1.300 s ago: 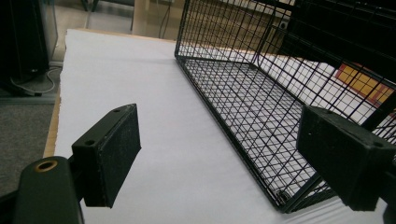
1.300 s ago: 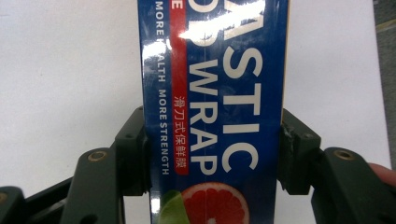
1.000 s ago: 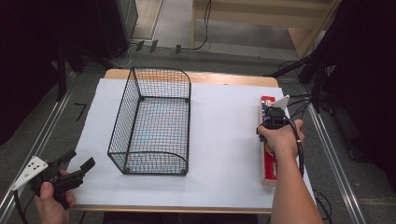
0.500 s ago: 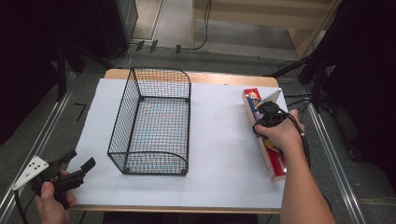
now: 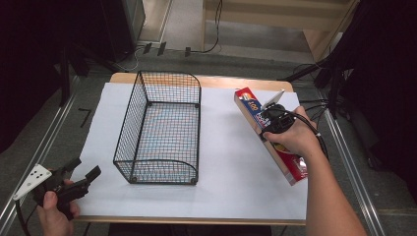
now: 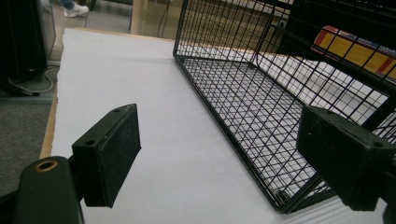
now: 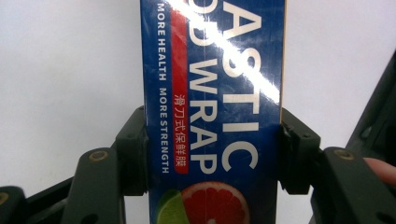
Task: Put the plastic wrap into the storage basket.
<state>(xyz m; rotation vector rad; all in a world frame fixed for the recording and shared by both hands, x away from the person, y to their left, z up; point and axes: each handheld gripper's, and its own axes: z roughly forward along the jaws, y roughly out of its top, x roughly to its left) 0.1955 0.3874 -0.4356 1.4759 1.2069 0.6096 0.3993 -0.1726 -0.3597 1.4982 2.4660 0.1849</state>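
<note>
Right gripper view: fingers [image 7: 135, 149] tight against plastic wrap box [image 7: 212, 93] sides

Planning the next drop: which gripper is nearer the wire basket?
Left. The left gripper sits open just off the wire basket's near corner; the right gripper, clamping the plastic wrap box, is farther off.

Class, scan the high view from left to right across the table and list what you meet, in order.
left gripper → wire basket → plastic wrap box → right gripper
</note>
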